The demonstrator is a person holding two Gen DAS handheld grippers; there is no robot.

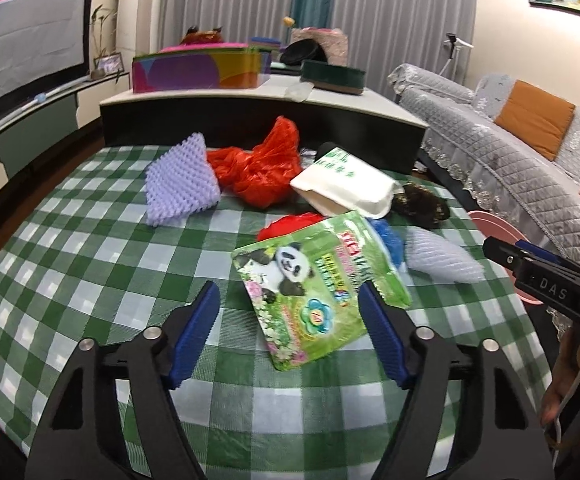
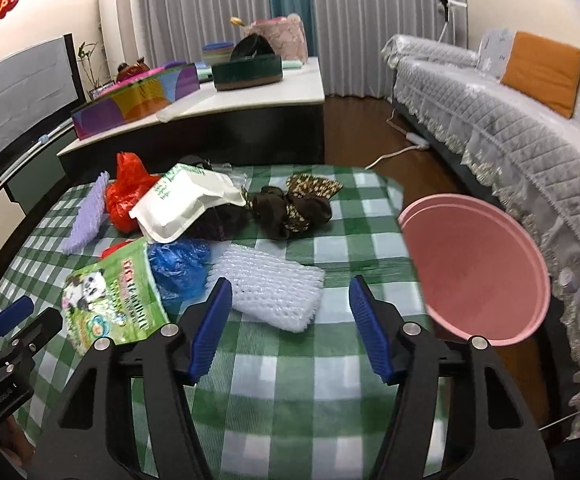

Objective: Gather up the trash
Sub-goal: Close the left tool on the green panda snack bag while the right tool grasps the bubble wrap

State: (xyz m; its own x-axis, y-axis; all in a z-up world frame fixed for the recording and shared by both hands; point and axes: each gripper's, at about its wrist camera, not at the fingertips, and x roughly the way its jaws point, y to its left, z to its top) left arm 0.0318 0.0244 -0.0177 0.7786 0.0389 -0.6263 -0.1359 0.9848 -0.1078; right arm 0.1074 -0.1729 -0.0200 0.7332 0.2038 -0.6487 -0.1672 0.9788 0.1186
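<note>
With fingers apart and nothing between them, the left gripper (image 1: 288, 300) faced the panda pouch (image 1: 318, 284) and the right gripper (image 2: 290, 300) faced the white foam net (image 2: 268, 294), each lined up for pickup beside the pink basin (image 2: 478, 268).

The left gripper (image 1: 290, 304) points forward and down, its blue-padded fingers (image 1: 200, 320) apart with nothing pressed between them. The right gripper (image 2: 288, 302) is pitched down the same way, its fingers (image 2: 368, 326) likewise spread and gripping nothing. From the left wrist view, the right gripper's black body juts in at the right edge, with a hand (image 1: 570, 380) below it. From the right wrist view, the left gripper shows at the lower left edge, one blue pad visible.
</note>
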